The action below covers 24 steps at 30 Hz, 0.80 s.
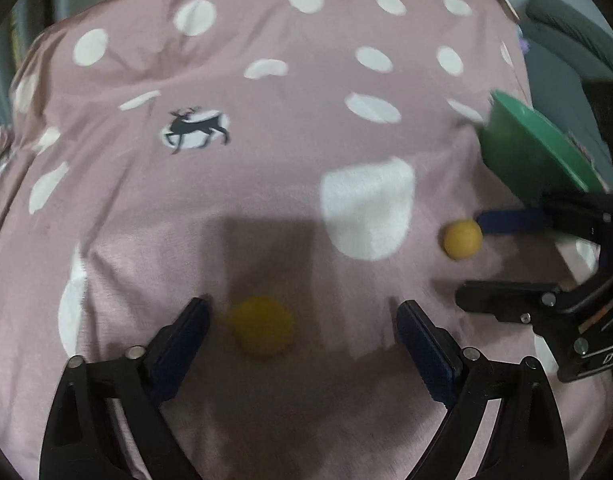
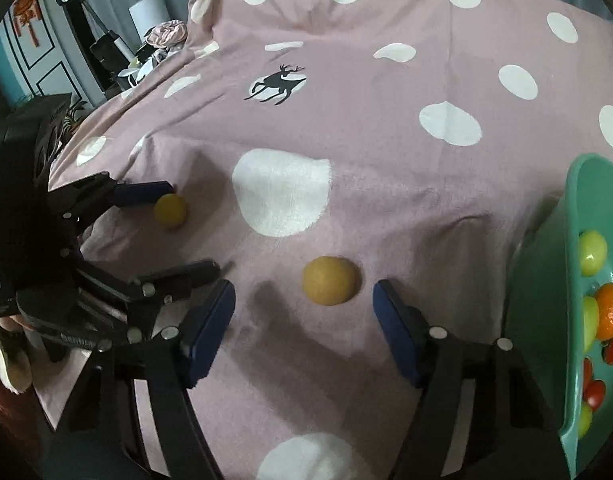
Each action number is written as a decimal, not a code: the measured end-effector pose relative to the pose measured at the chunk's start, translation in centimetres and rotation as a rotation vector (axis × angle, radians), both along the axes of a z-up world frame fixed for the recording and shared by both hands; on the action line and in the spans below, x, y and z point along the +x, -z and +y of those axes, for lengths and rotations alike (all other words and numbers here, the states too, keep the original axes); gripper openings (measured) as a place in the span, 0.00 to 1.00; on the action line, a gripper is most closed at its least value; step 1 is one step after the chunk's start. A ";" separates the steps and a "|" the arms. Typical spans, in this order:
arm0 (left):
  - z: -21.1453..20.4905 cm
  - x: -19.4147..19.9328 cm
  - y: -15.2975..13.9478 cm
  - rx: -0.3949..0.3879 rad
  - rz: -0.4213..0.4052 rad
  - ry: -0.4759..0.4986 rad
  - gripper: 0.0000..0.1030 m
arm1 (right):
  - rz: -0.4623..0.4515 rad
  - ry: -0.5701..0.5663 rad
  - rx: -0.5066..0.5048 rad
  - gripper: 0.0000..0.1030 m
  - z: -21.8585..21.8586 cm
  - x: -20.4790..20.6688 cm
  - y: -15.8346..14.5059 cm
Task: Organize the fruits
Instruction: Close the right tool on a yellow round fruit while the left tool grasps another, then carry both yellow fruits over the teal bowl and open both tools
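Two round yellow fruits lie on a pink dotted cloth. One yellow fruit sits between the fingers of my open left gripper, nearer the left finger; it shows in the right wrist view too. The other, a tan-yellow fruit, lies just ahead of my open right gripper; it also shows in the left wrist view. A green bowl at the right holds green, orange and red fruits. Neither gripper holds anything.
The pink cloth is wrinkled and carries white dots and a black deer print. The green bowl is at the far right in the left wrist view. Clutter and a white cylinder stand beyond the cloth's far left edge.
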<state>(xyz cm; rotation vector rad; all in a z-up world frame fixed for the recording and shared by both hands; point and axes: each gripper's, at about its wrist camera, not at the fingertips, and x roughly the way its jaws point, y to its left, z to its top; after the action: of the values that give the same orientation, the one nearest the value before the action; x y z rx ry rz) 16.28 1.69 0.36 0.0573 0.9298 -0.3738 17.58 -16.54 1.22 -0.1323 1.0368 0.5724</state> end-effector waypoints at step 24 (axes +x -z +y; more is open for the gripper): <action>2.5 0.7 -0.3 -0.002 0.021 -0.152 0.26 | 0.004 0.044 0.013 0.27 -1.0 0.7 0.6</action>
<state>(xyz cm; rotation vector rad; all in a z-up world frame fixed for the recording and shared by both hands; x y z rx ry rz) 16.97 4.24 0.71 -0.0190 0.9486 -0.2348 18.30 -17.57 0.66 -0.0973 1.0372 0.5396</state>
